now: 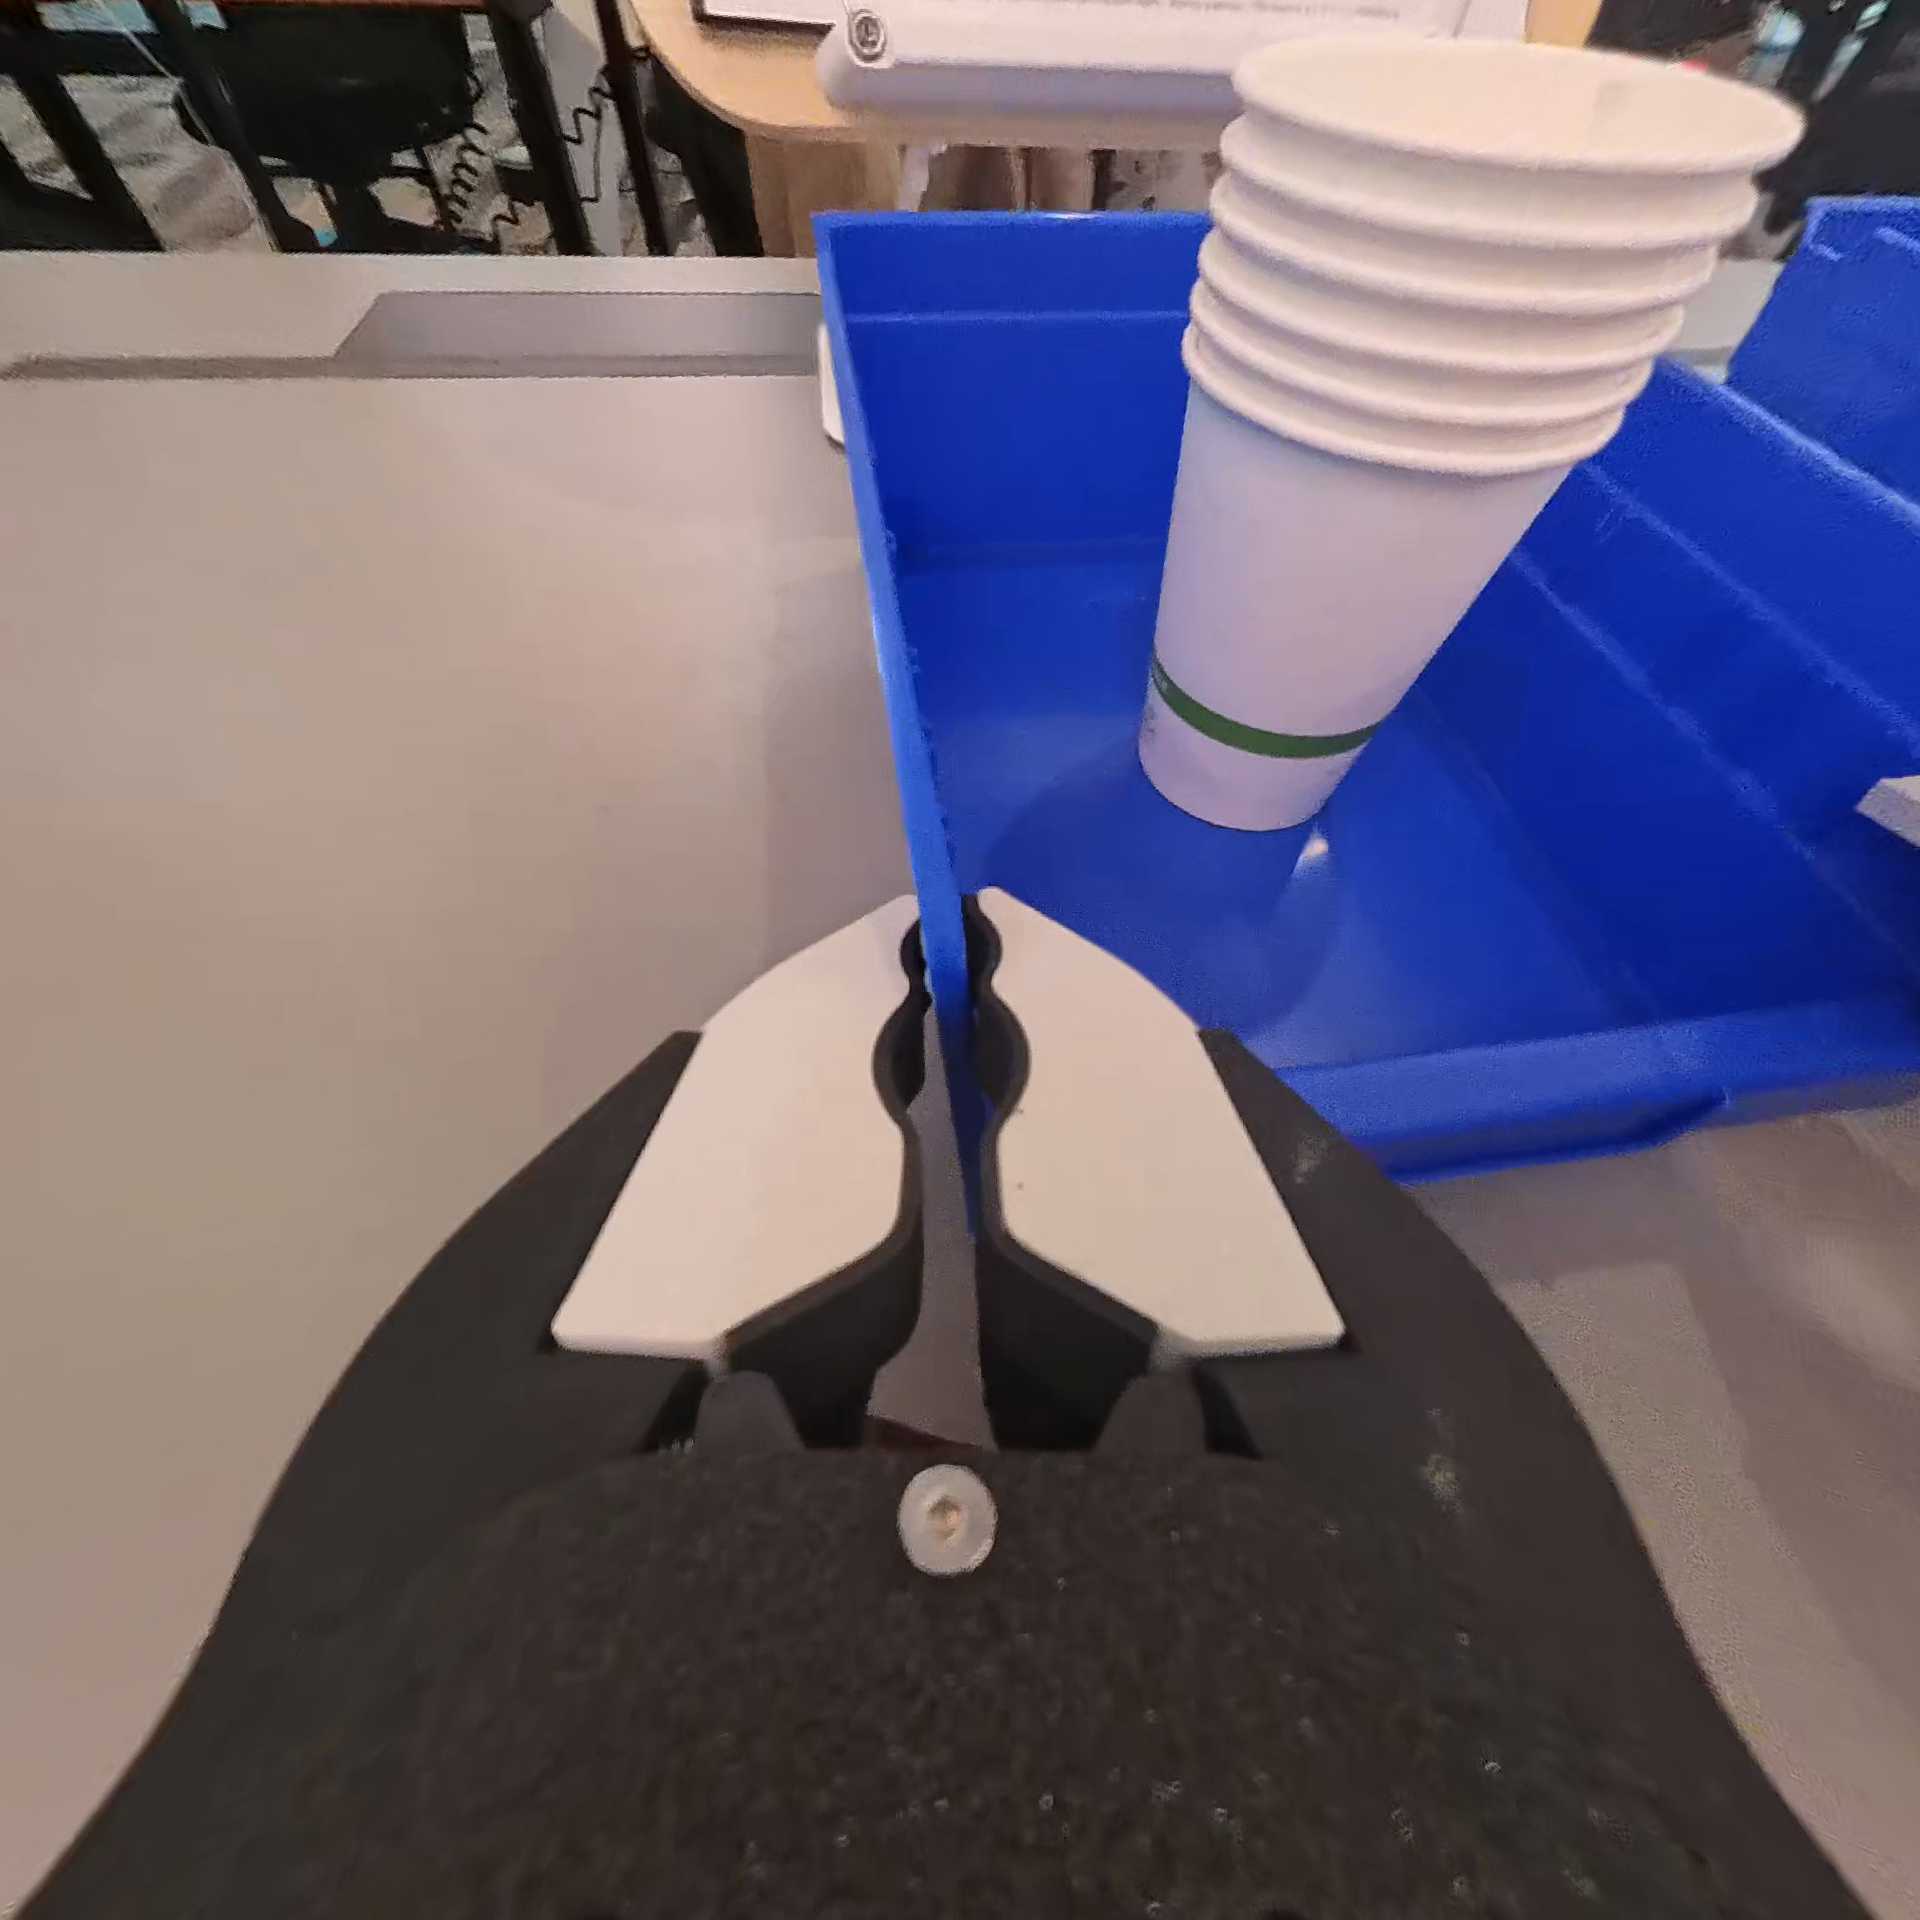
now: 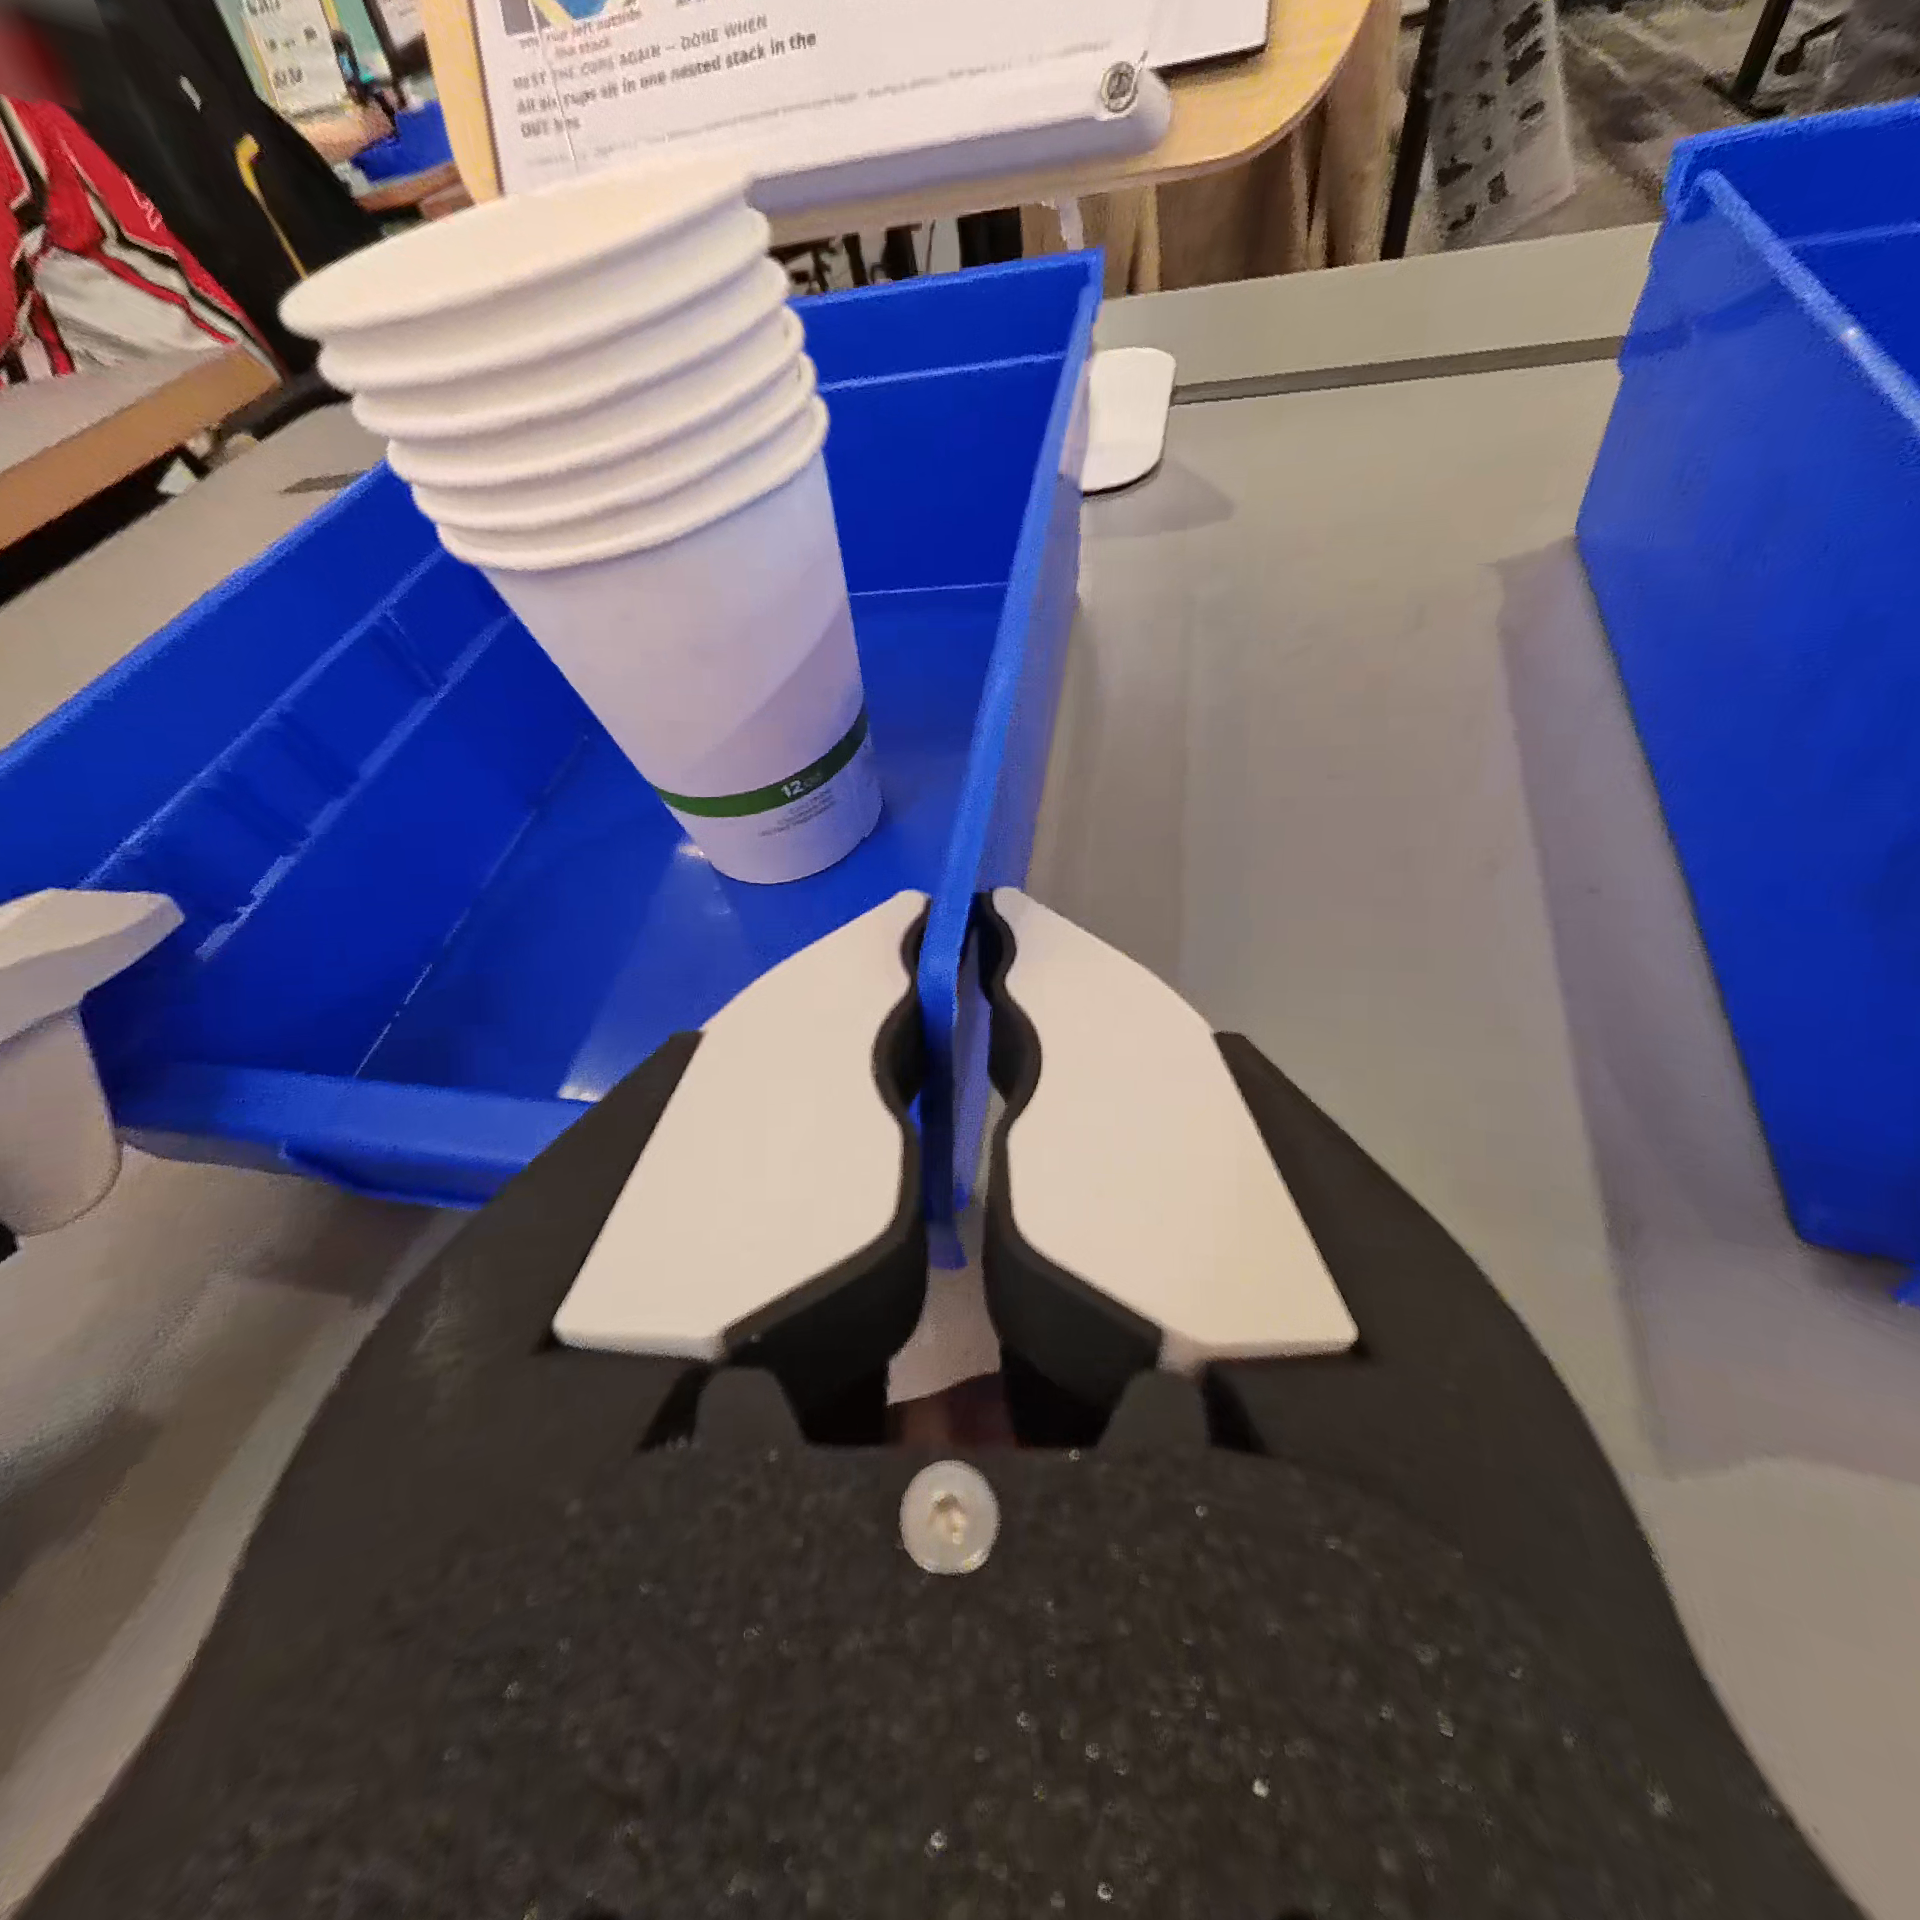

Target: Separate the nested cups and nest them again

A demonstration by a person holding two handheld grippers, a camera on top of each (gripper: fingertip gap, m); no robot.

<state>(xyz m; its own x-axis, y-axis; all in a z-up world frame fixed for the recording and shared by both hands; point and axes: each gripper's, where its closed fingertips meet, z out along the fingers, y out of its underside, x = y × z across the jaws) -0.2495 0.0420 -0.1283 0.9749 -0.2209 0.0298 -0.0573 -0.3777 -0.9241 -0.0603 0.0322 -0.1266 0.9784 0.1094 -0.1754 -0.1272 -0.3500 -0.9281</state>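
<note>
1. While clamping the blue bin's left side wall (image 1: pixel 940 831) in the left wrist view, left gripper (image 1: pixel 948 914) closing down to the wall's thickness, holding nothing but that wall. Nested cups (image 1: pixel 1403 436) standing upright inside the bin, ahead and to the right of the fingers, long axis roughly vertical, rims up, base on the bin floor. Second blue bin (image 1: pixel 1860 332) showing at the far right edge.

2. While clamping the bin's opposite wall (image 2: pixel 997 727) in the right wrist view, right gripper (image 2: pixel 951 914) pinching in the same narrow way. Cups (image 2: pixel 623 499) standing ahead and to the left, just beside this wall, so seemingly lying nearer the right gripper. Either gripper needing to release the wall and reach inward to the stack.
</note>
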